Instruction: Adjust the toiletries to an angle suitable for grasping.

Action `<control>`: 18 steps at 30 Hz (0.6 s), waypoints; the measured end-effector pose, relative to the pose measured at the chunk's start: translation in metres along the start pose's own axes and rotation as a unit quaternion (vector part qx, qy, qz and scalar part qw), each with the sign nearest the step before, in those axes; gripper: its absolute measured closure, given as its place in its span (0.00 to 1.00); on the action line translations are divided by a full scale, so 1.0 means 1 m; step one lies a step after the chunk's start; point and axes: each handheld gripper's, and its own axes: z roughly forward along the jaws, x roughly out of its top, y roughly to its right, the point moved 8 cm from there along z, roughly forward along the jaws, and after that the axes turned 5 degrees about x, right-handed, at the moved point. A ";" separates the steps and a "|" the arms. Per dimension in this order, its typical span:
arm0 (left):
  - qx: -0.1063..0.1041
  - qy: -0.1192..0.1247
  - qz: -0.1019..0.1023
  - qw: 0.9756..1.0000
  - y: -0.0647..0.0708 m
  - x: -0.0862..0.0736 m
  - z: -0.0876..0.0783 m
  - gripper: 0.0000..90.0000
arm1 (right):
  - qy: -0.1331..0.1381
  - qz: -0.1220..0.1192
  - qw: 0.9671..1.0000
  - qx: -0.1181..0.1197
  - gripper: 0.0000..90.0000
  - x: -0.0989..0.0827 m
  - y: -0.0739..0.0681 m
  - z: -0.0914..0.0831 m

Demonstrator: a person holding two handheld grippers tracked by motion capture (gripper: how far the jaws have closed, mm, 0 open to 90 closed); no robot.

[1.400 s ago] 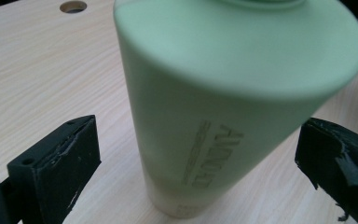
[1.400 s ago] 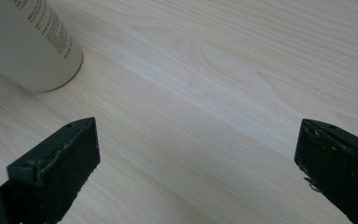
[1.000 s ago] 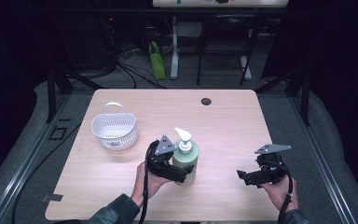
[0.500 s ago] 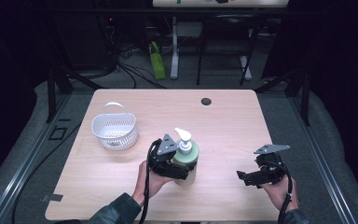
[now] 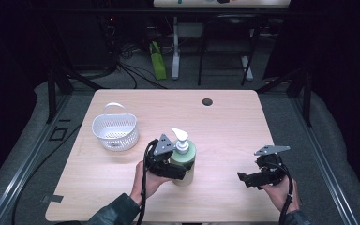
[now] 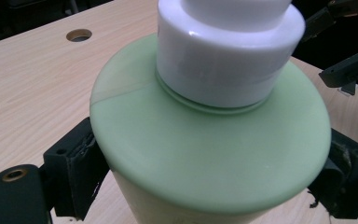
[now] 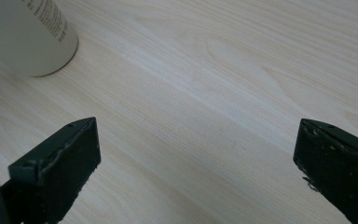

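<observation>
One green pump bottle (image 5: 183, 161), upright on the bench (image 5: 225, 126), right of the one white basket (image 5: 115, 131). Left tongs (image 6: 205, 182) have just been closing and now pinch the bottle below its shoulder. Right tongs (image 7: 196, 163), spread and empty, hover right of the bottle.

Risk, as judged: smooth round wall may slip or tip on lifting; the tall pump head (image 5: 180, 138) could snag the basket handle.

Count: two tongs, one bottle, one basket.

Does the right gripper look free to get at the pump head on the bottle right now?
Probably yes. The right gripper is open with only bare table between it and the bottle. The left gripper clamps the body below the shoulder, leaving the white pump head uncovered.
</observation>
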 end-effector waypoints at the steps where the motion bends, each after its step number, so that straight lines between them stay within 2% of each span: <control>1: 0.000 0.001 -0.003 1.000 -0.001 0.000 -0.001 0.13 | 0.000 0.000 1.000 0.001 0.00 0.000 0.000 0.000; 18: 0.030 -0.004 -0.017 0.999 -0.025 -0.009 -0.015 0.13 | -0.003 -0.004 1.000 0.001 0.00 -0.001 -0.001 0.001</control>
